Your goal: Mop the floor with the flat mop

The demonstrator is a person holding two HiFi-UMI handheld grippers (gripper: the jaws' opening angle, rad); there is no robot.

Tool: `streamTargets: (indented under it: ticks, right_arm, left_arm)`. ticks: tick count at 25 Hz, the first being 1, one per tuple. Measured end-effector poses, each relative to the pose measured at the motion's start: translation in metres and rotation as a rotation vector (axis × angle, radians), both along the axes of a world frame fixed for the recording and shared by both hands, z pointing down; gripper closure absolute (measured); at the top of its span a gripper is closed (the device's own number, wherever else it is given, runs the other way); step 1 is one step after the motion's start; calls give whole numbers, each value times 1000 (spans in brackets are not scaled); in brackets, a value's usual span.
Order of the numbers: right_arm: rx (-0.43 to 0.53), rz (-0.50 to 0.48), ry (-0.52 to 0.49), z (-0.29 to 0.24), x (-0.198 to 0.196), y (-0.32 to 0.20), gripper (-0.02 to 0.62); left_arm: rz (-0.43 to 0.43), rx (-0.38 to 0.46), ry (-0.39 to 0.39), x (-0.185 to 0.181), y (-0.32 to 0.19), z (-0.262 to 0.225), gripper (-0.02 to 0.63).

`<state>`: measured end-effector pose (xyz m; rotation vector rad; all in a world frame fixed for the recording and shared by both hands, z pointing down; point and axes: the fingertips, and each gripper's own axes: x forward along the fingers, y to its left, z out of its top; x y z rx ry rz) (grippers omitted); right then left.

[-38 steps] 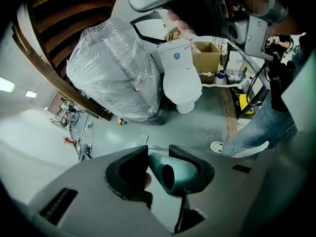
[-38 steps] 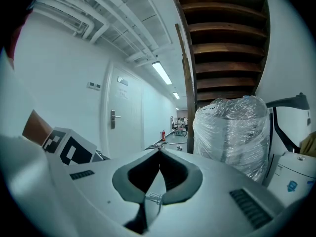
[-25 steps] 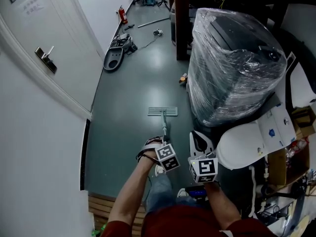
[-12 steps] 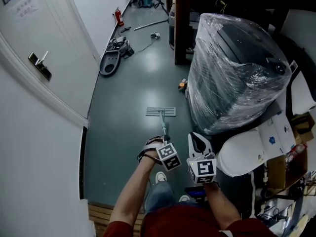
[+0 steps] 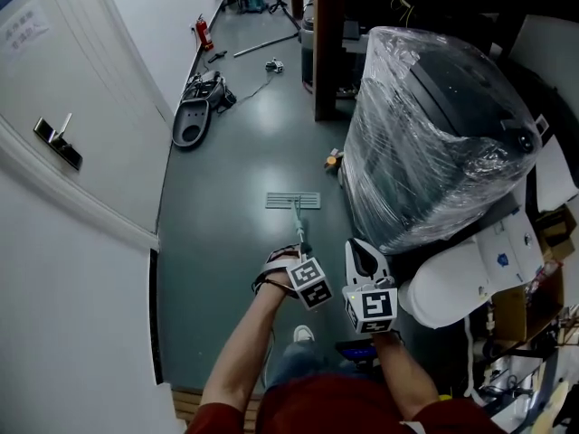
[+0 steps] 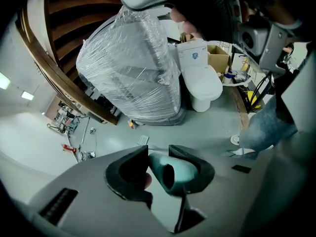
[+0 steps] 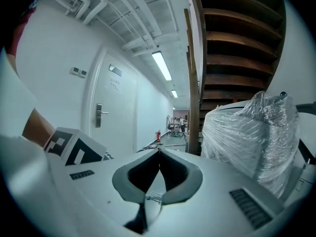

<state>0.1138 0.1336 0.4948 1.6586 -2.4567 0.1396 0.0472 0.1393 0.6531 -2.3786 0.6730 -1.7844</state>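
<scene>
The flat mop's pale rectangular head [image 5: 292, 200] lies flat on the grey-green floor [image 5: 226, 242], ahead of me in the corridor. Its thin handle [image 5: 299, 229] runs back toward my left gripper [image 5: 301, 259]. In the left gripper view, that gripper [image 6: 159, 168] is shut on the teal grip of the mop handle [image 6: 174, 174], and the mop head [image 6: 142, 140] shows small beyond it. My right gripper [image 5: 359, 247] hangs beside the left one, off the mop. Its jaws [image 7: 159, 153] meet at the tips with nothing between them.
A big plastic-wrapped bulk [image 5: 434, 116] stands close on the right, with a white toilet [image 5: 452, 278] and a cardboard box [image 5: 516, 301] behind it. A wooden post [image 5: 326, 43] rises ahead. A dark machine [image 5: 192, 120], cables and a red extinguisher [image 5: 201, 33] lie along the left wall by the door [image 5: 54, 138].
I have stepped forward along the corridor: the door handle and wall slid back in view. The mop head went forward over the floor with me. Both grippers keep their hold and spacing.
</scene>
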Motion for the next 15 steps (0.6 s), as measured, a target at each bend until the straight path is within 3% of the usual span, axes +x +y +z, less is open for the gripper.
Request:
streamTargets:
  ticks: [5,15]
  right_arm:
    - [8,33,-5,-5,-12,-33,577]
    - [13,38,-5,7,-10,-119,577]
  left_arm:
    - [11,4,-16,-19,-34,6,463]
    - [15,21,-27,-22,-118,20,462]
